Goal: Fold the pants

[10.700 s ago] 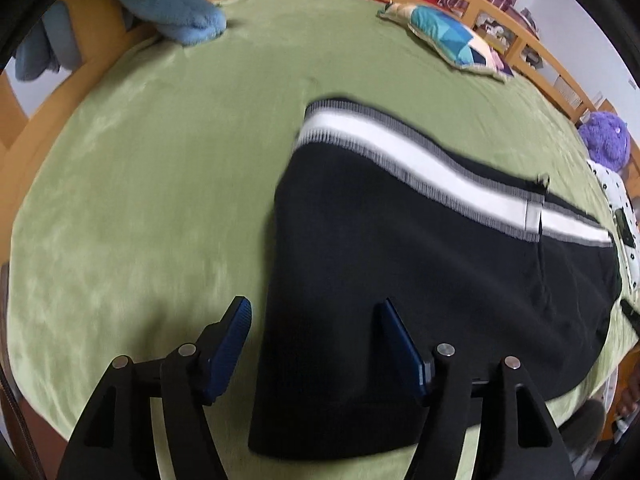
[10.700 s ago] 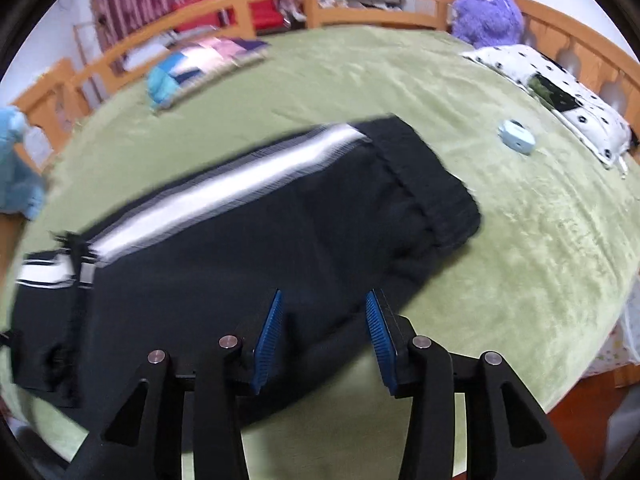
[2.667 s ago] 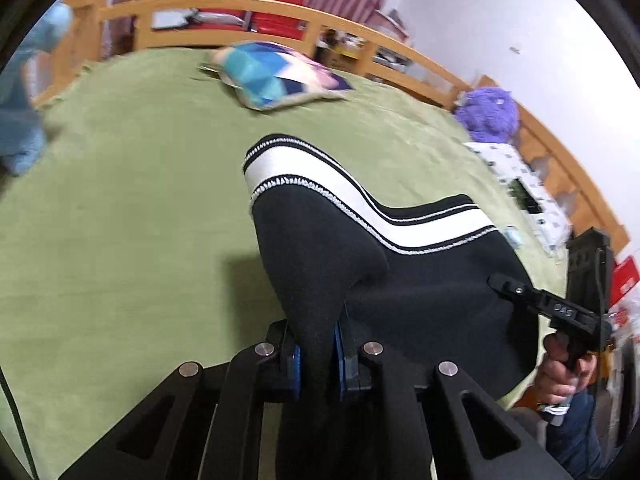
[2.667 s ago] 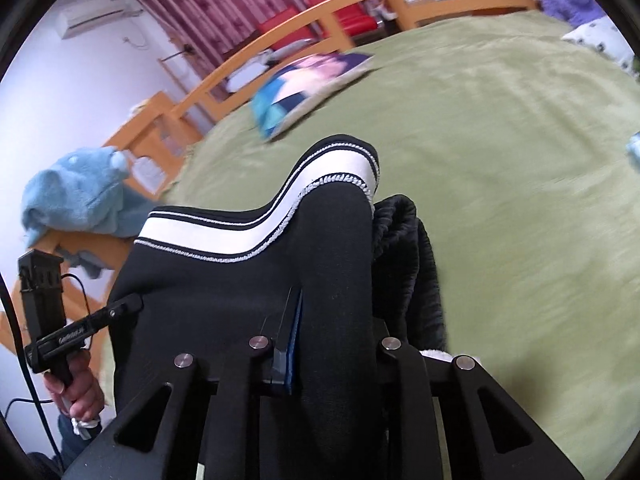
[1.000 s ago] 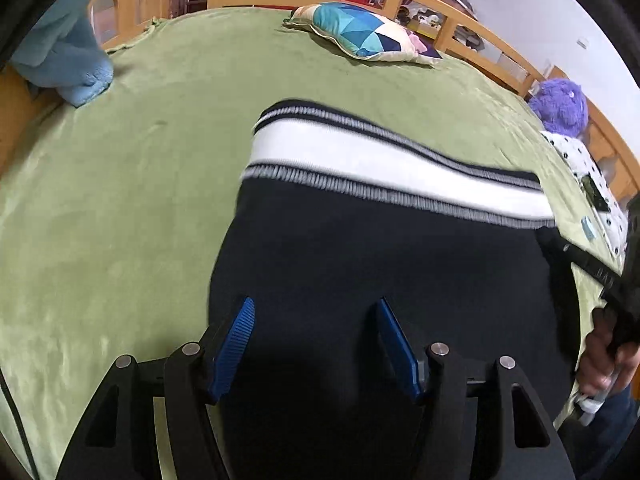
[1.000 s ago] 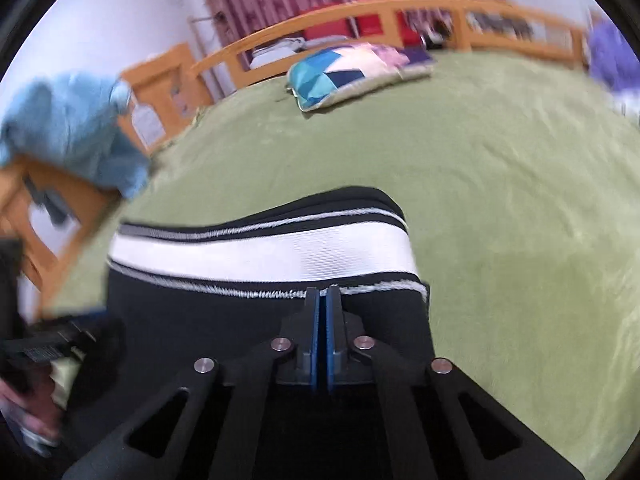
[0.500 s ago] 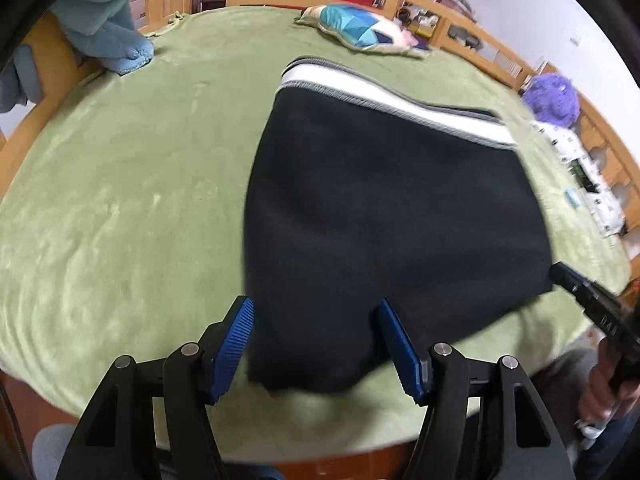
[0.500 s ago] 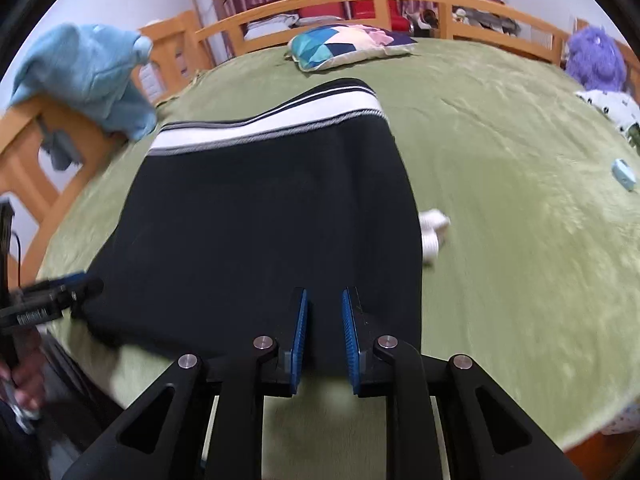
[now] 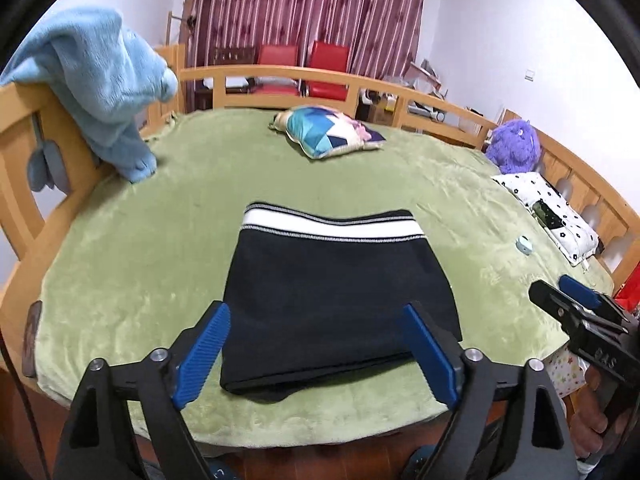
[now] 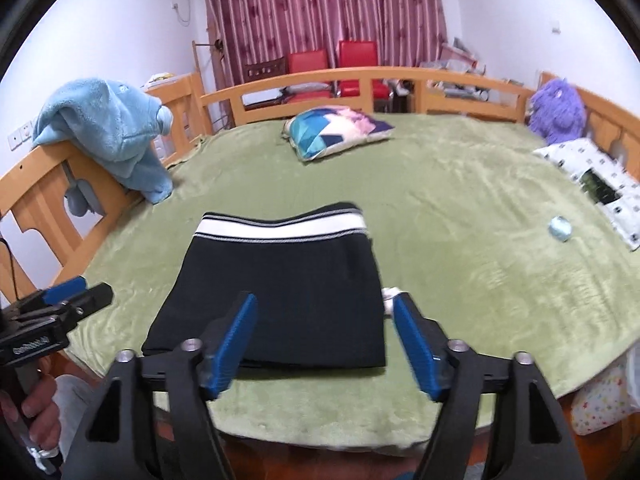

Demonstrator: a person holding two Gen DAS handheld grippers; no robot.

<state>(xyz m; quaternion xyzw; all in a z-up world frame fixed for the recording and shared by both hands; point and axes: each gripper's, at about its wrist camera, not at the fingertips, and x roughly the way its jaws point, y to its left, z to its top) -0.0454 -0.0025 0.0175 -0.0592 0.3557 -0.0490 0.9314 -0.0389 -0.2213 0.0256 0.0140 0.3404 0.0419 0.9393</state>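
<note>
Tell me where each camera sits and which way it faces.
Left wrist: on the left gripper, looking down over the folded black pants with a white stripe; its blue fingers are opening with nothing between them, right gripper at the right edge.
Right wrist: on the right gripper, facing the same pants; fingers opening, nothing between them, left gripper at the left edge.
Shared: pants, green bedspread, patchwork pillow.

Bed with green blanket (image 9: 160, 248), wooden rail (image 9: 280, 76) around it. Light-blue plush throw (image 9: 104, 80) draped over the rail's left corner. Patchwork cushion (image 9: 328, 130) at far side. Purple plush toy (image 9: 516, 146) in right corner, beside a spotted pillow (image 9: 556, 208). Small pale-blue round object (image 9: 524, 246) on blanket. Red chairs (image 10: 332, 66) before striped curtains (image 10: 320, 4).
</note>
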